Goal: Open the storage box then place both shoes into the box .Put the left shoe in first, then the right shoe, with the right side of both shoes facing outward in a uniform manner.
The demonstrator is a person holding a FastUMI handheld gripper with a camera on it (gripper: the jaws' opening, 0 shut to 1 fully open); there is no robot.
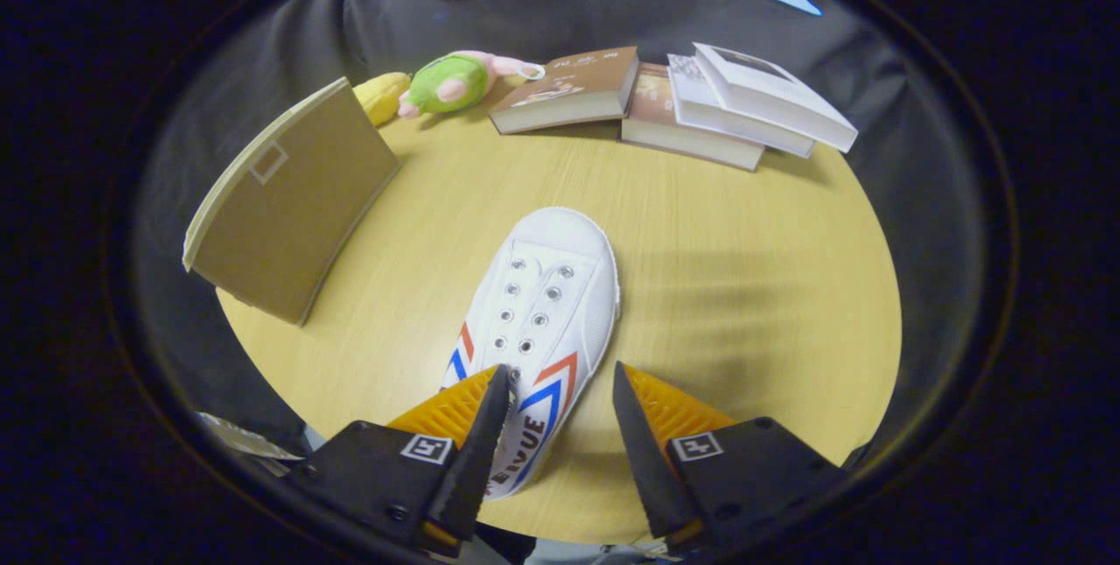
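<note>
A white canvas shoe (544, 307) with red and blue chevrons lies on the yellow wooden table (744, 285), toe pointing away from me. My gripper (560, 381) hangs open above its heel end. The left finger is over the shoe's left side and the right finger is clear of it on the right; neither touches that I can tell. A brown cardboard storage box (289, 206) with a pale lid edge stands to the left beyond the fingers, shut.
Several books (674, 101) lie along the table's far edge. A green and pink plush toy (455, 82) and a yellow toy (382, 95) sit behind the box. Bare tabletop stretches to the right of the shoe.
</note>
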